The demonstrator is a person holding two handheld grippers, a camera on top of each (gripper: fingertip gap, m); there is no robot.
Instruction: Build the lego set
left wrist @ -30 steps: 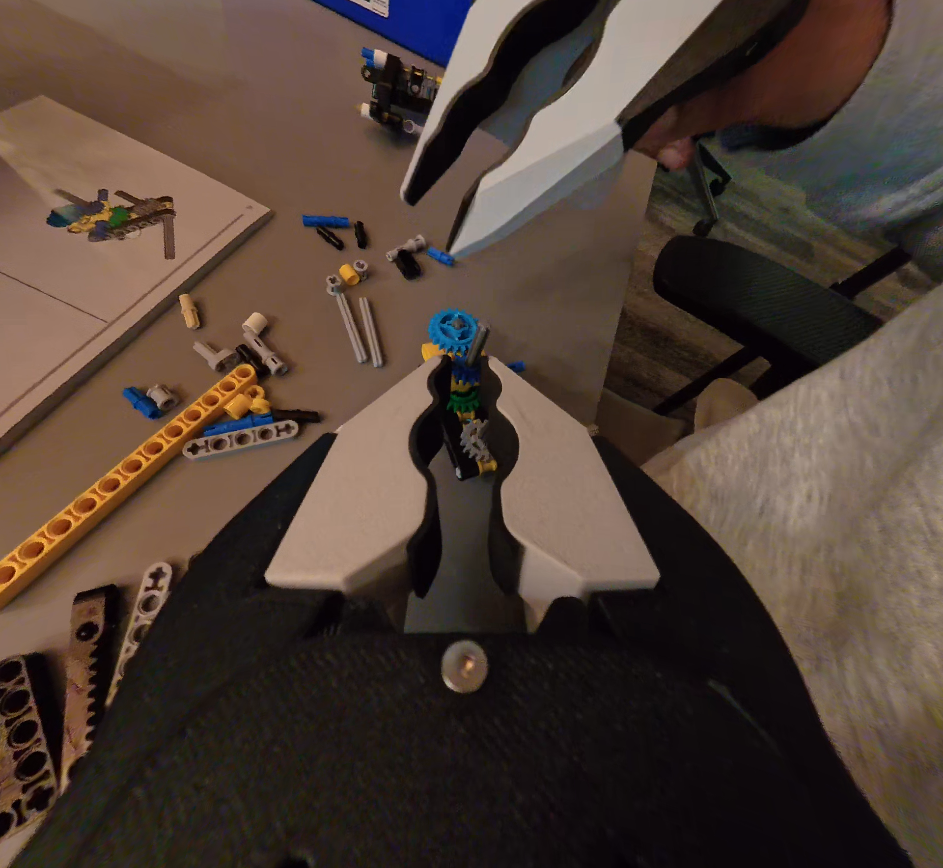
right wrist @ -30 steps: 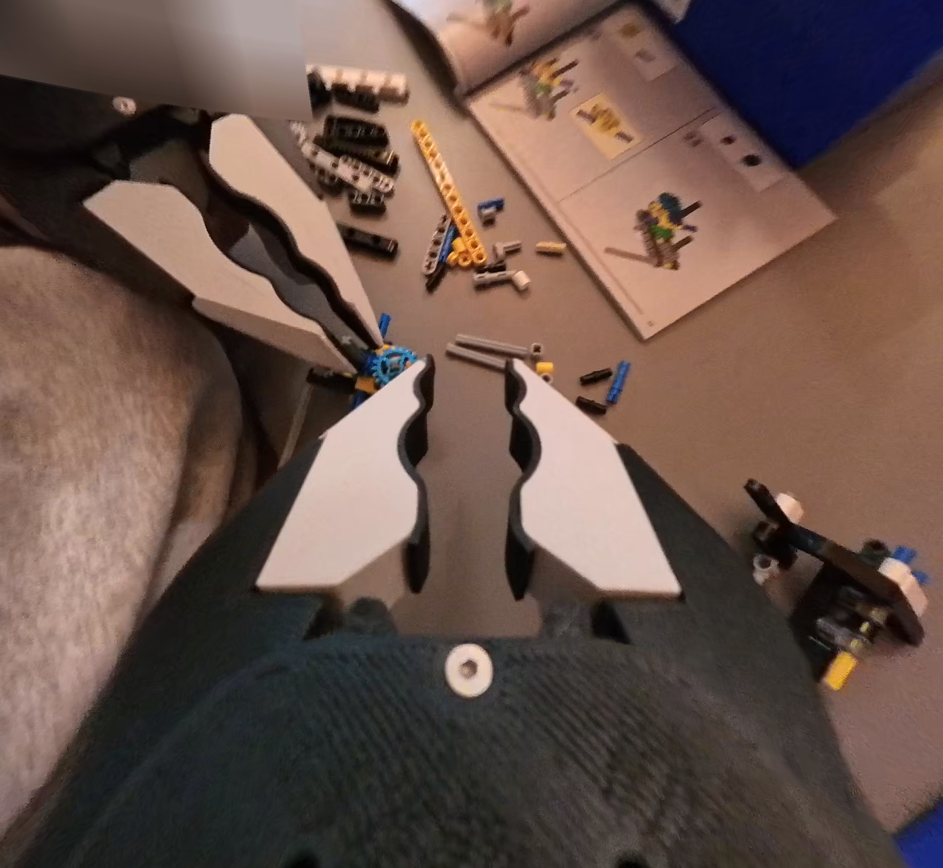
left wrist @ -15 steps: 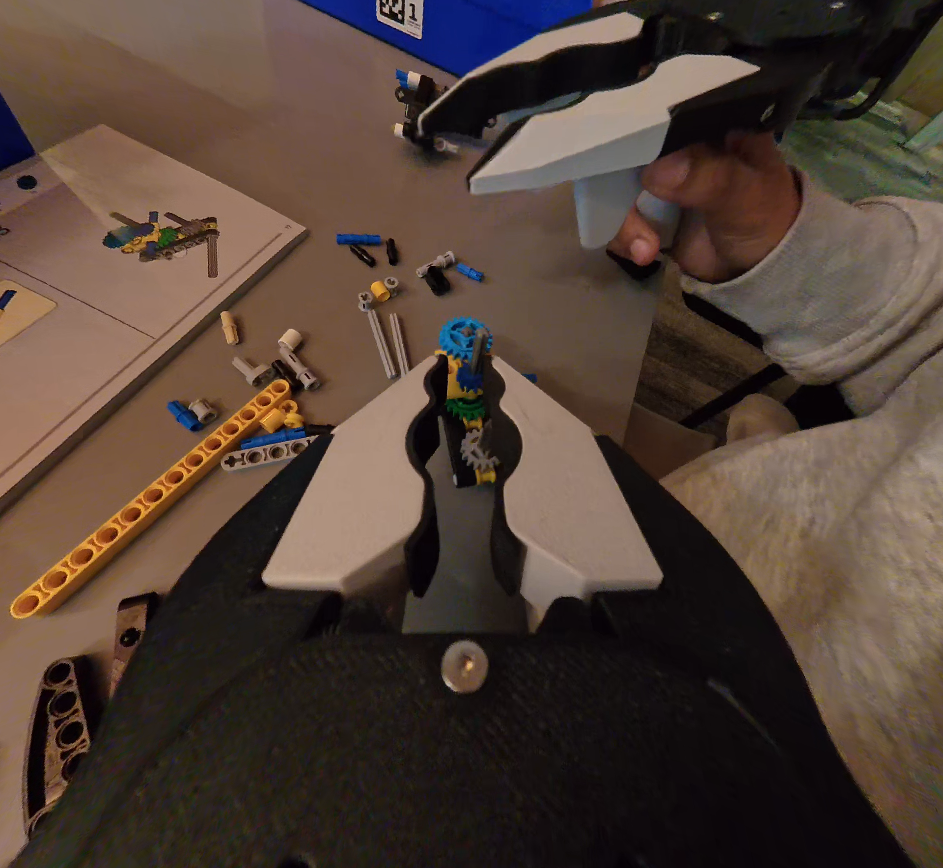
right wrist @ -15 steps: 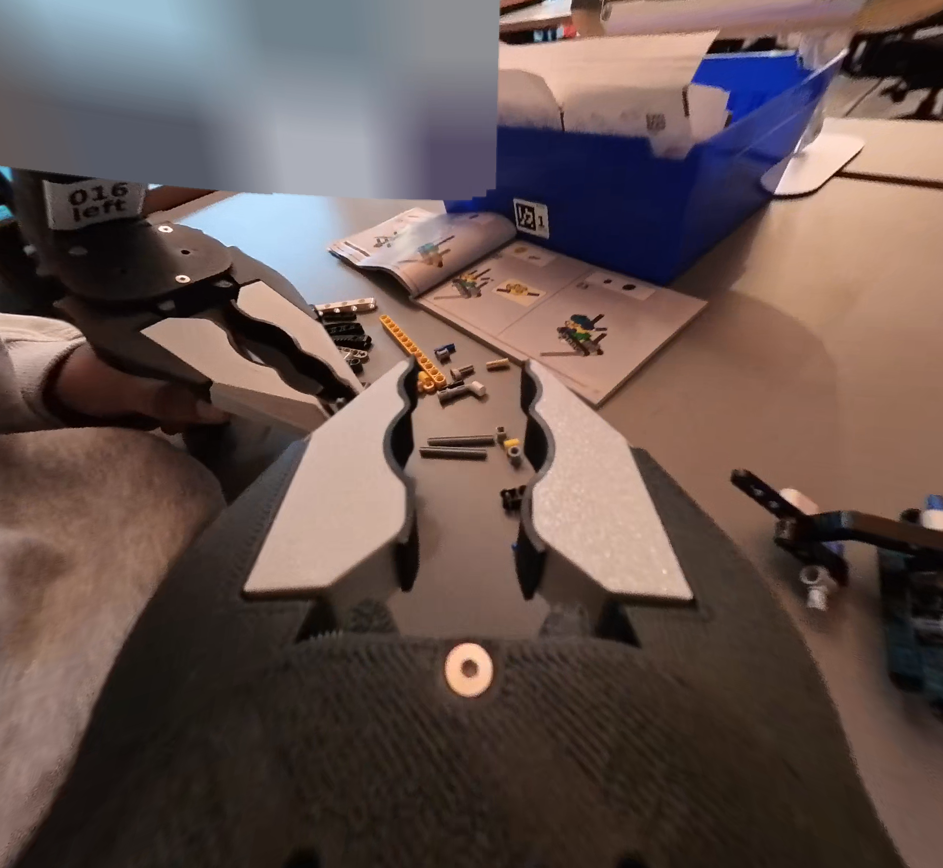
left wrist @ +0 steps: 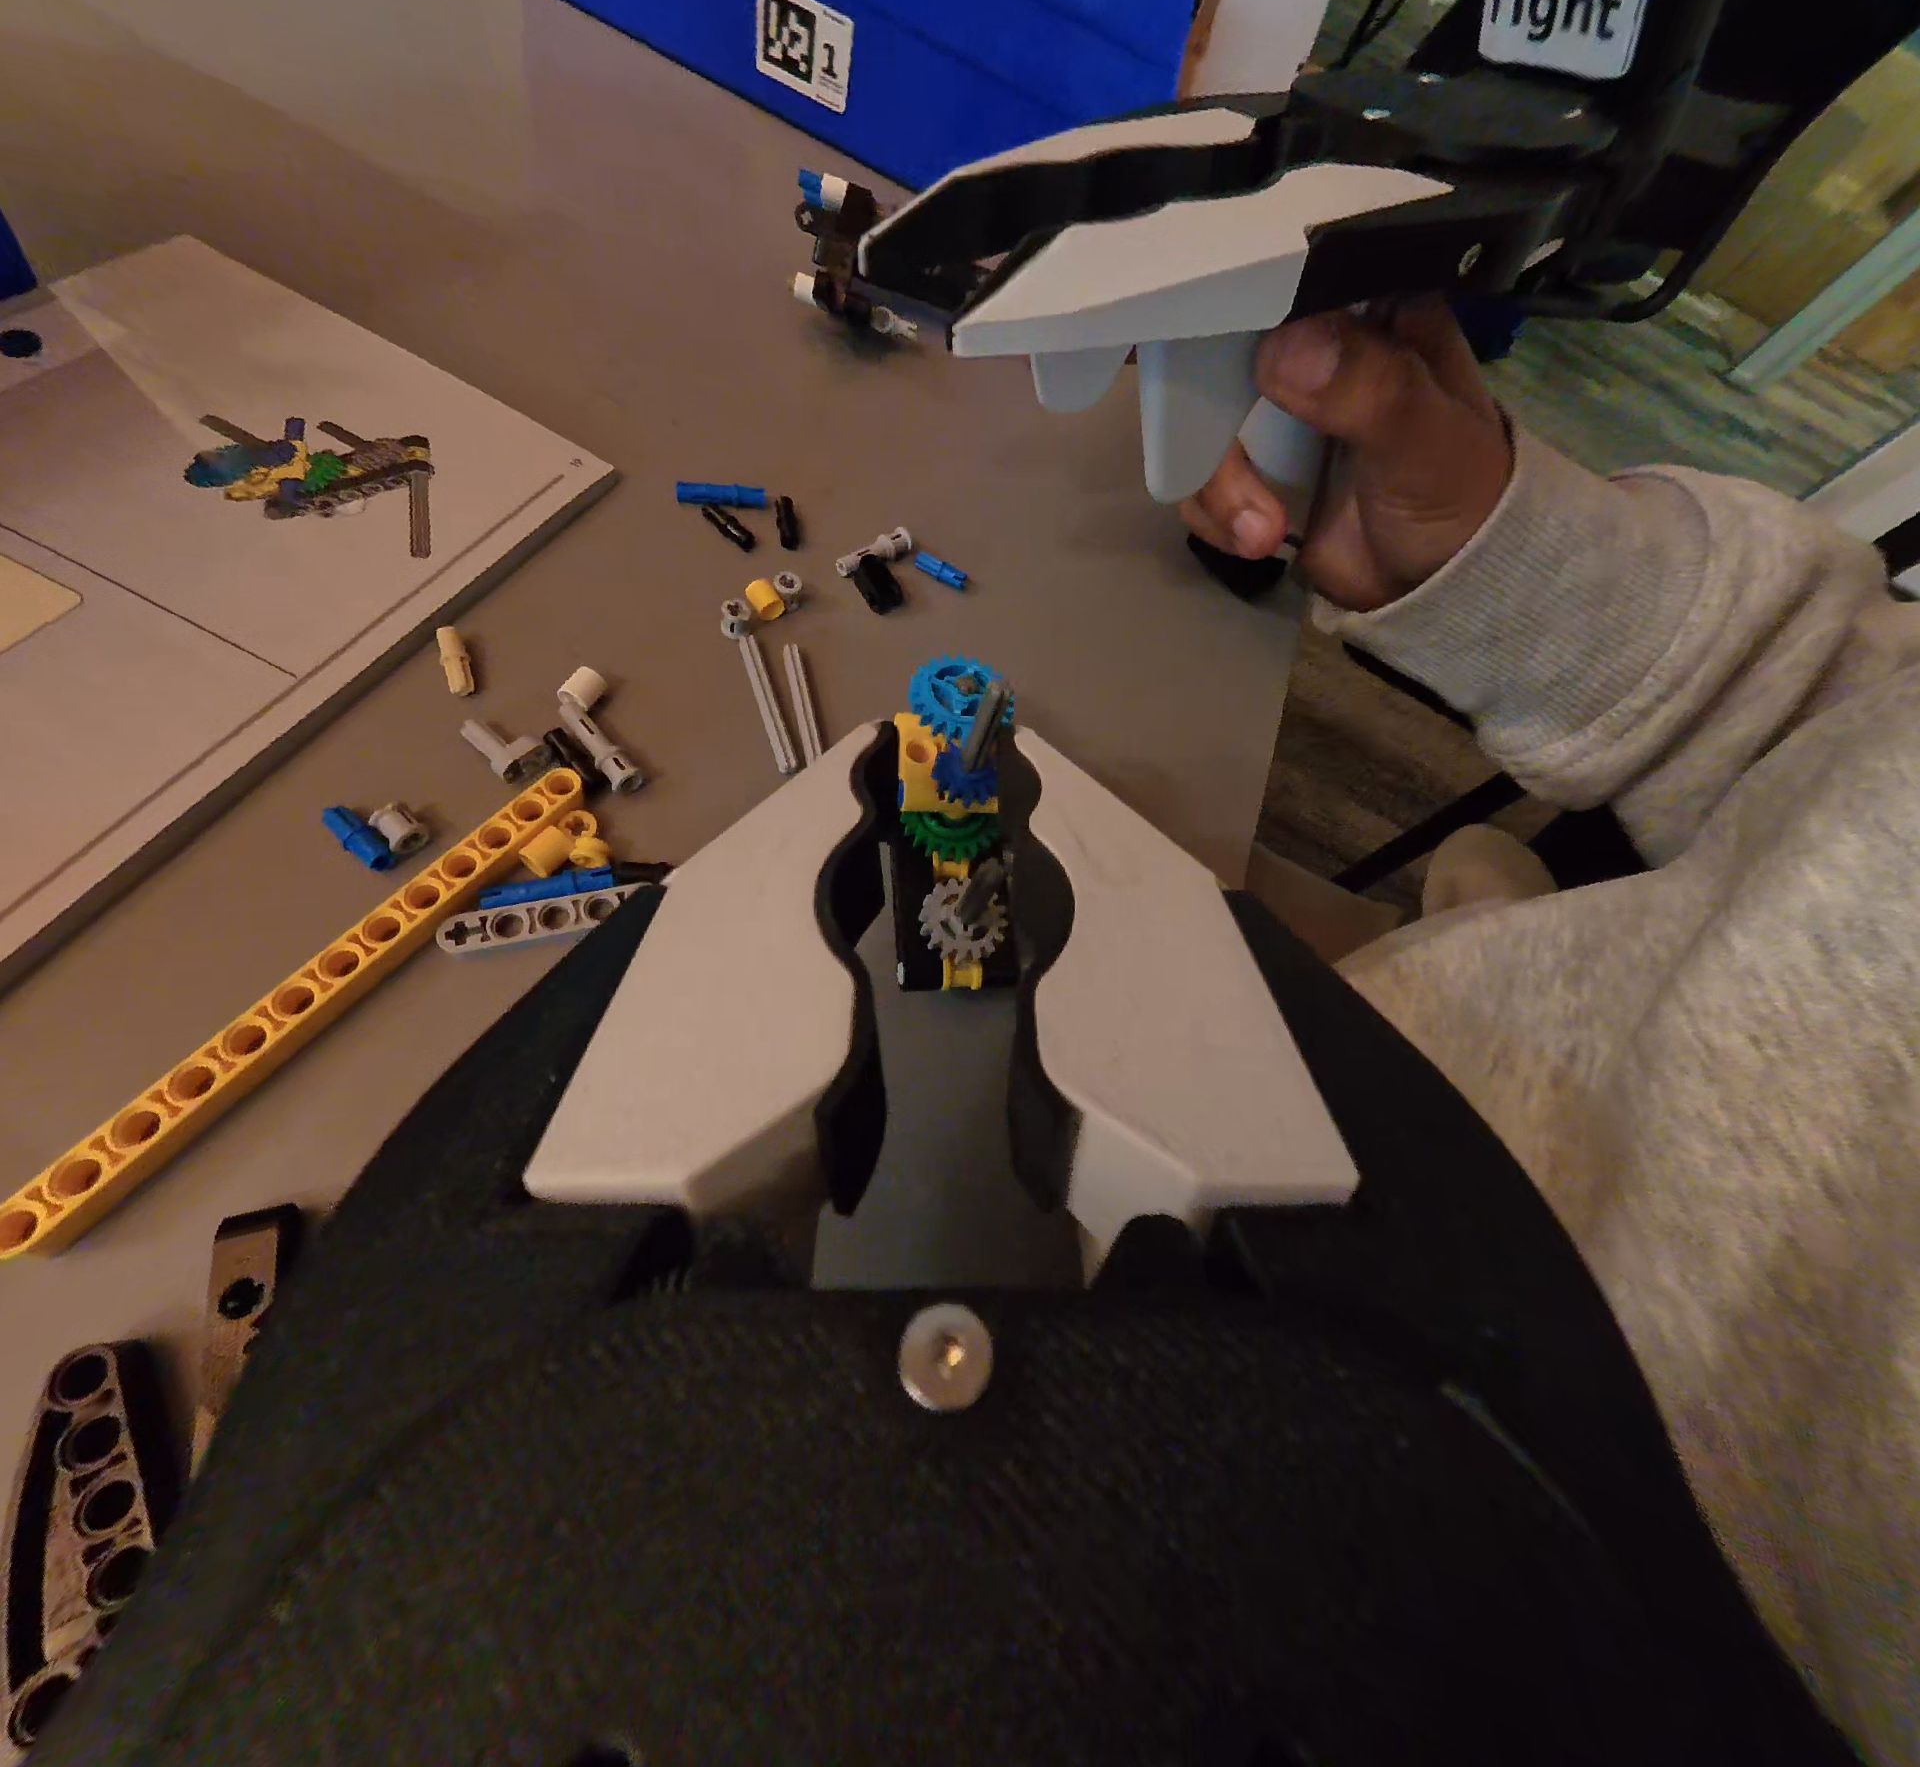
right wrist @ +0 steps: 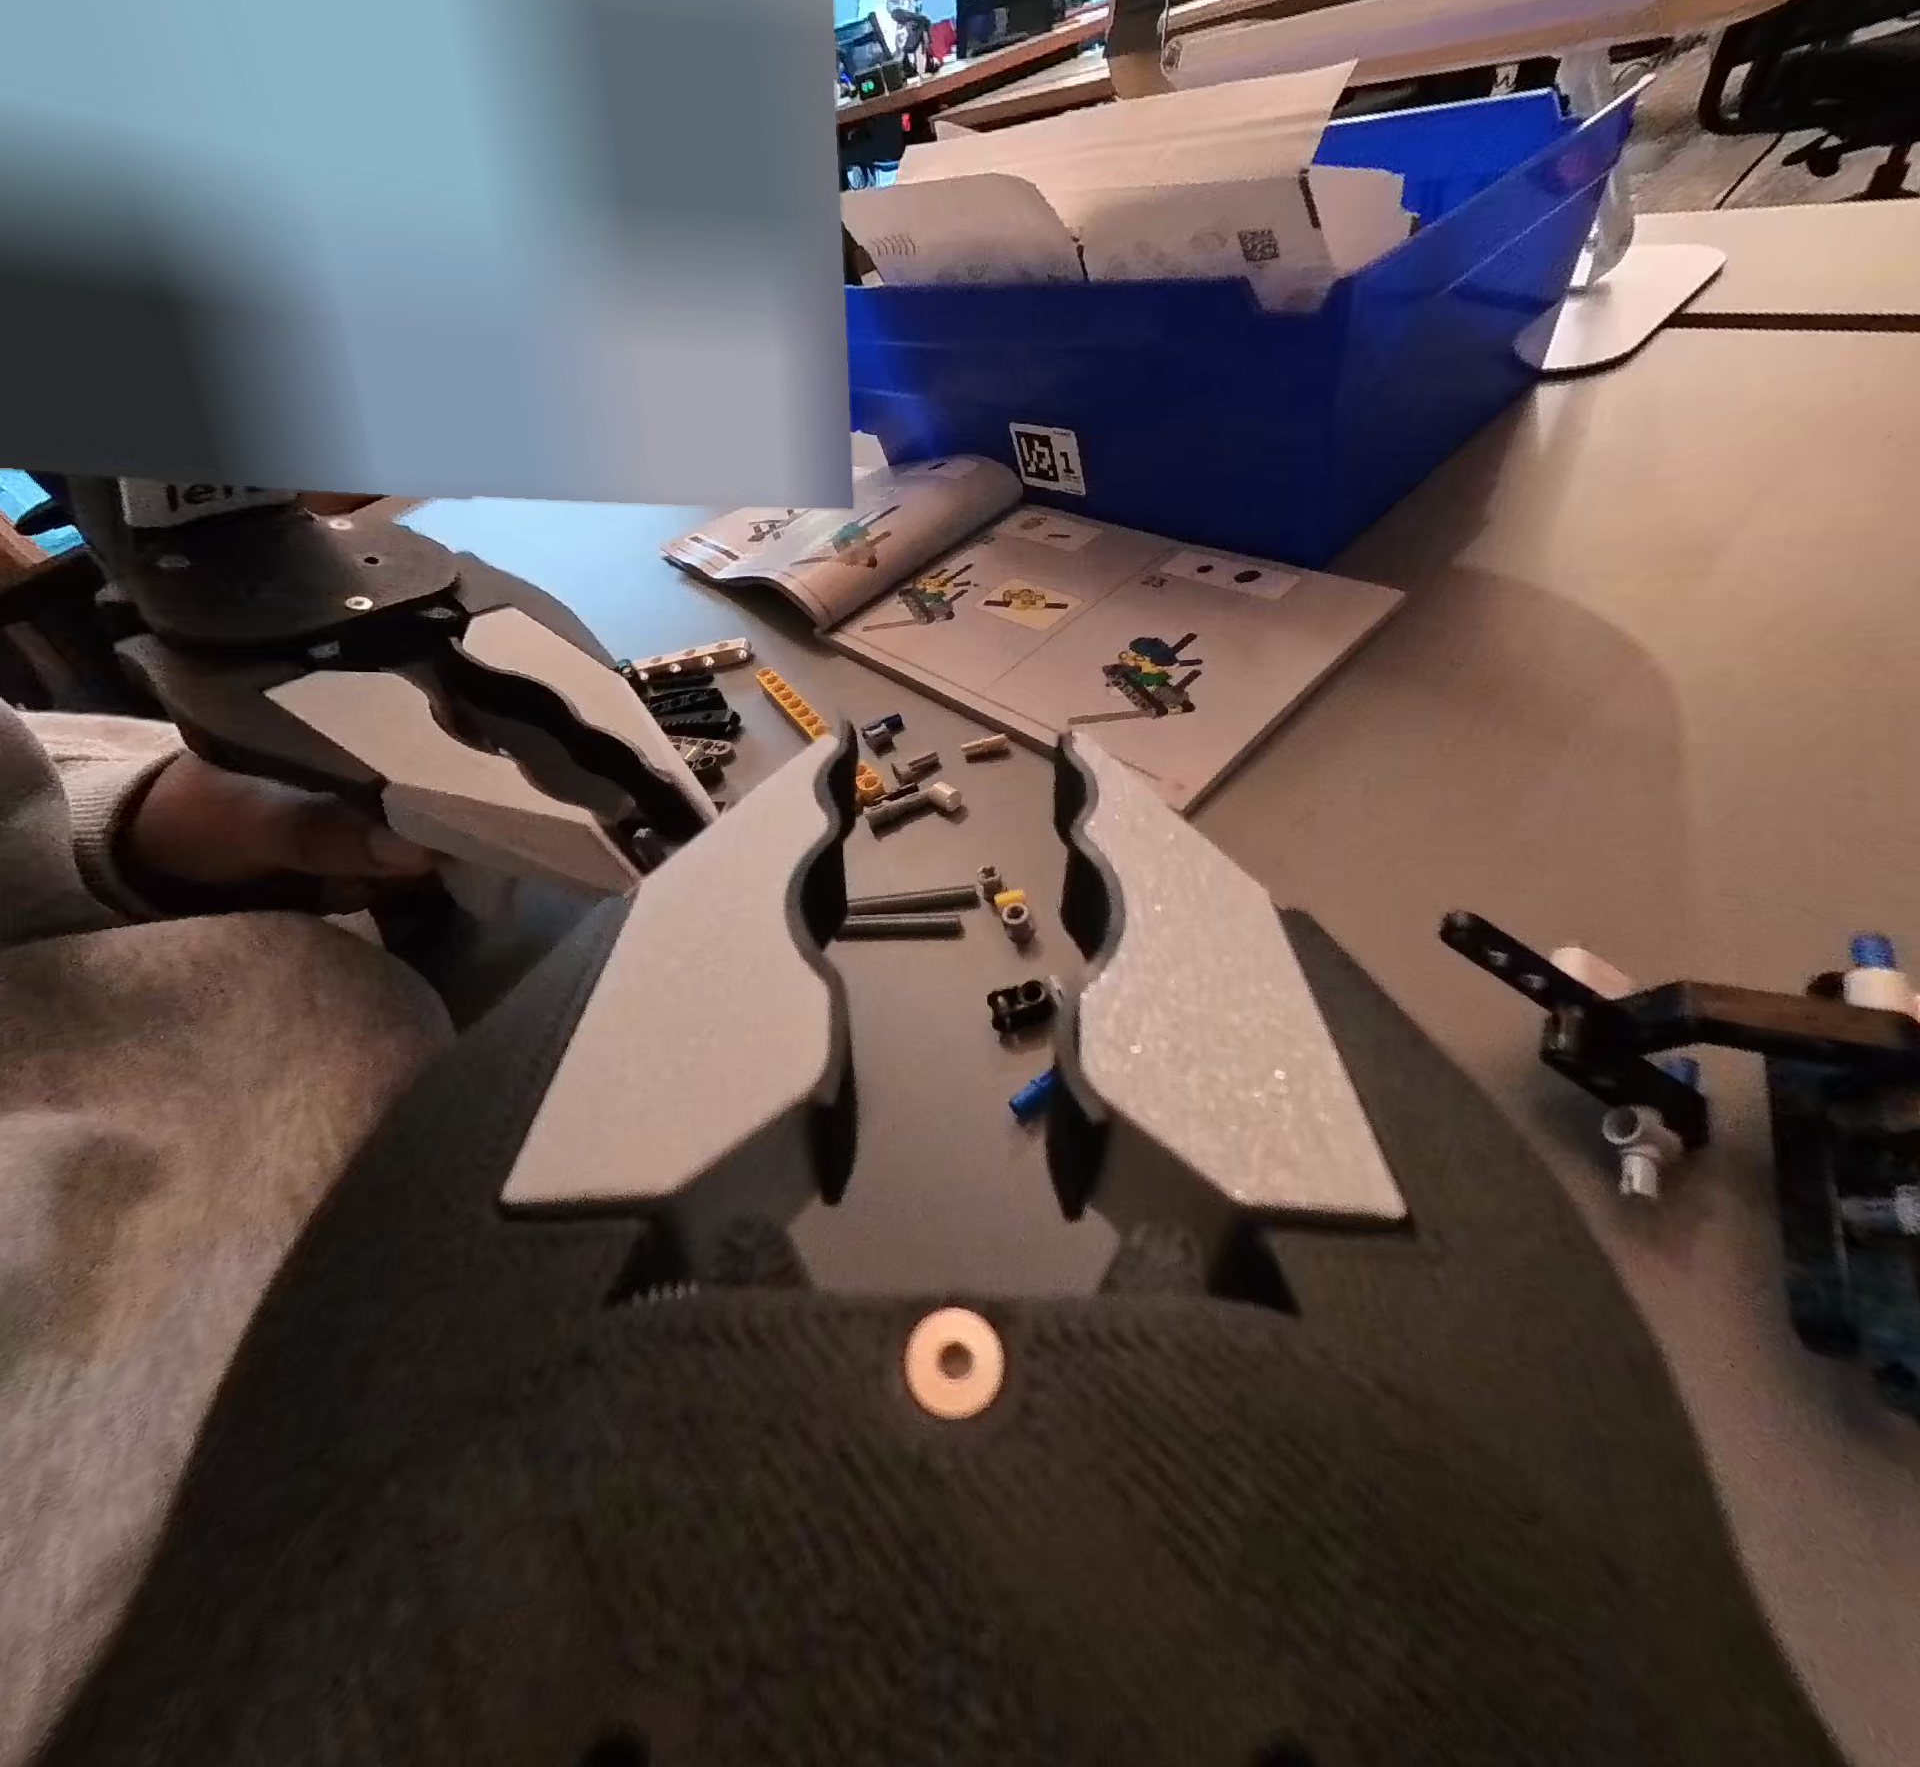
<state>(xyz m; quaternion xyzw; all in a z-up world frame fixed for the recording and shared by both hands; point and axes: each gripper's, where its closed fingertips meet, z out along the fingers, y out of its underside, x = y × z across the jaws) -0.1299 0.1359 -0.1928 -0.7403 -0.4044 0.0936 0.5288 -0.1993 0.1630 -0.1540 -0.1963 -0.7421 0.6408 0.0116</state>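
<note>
My left gripper [left wrist: 951,741] is shut on a small gear assembly [left wrist: 954,824] with blue, green and grey gears on a black and yellow beam, held above the table's near edge. My right gripper [right wrist: 956,761] is open and empty, raised above the table and level; it also shows in the left wrist view [left wrist: 914,294]. Loose pins, axles and connectors [left wrist: 769,595] lie on the grey table [left wrist: 416,159]. A long yellow beam [left wrist: 281,1000] lies at the left. A black sub-assembly [right wrist: 1662,1042] sits at the right of the right wrist view.
An open instruction booklet [left wrist: 229,522] lies at the left. A blue bin [right wrist: 1195,387] holding white paper stands at the back. Dark beams [left wrist: 73,1509] lie at the near left. The table edge [left wrist: 1278,678] runs at the right, with a chair base and floor beyond. My right fingertips sit around 9 cm from my left ones.
My right gripper has risen and tilted from pointing down at the table to level, and moved away to the right. My left gripper has kept hold of the gear assembly.
</note>
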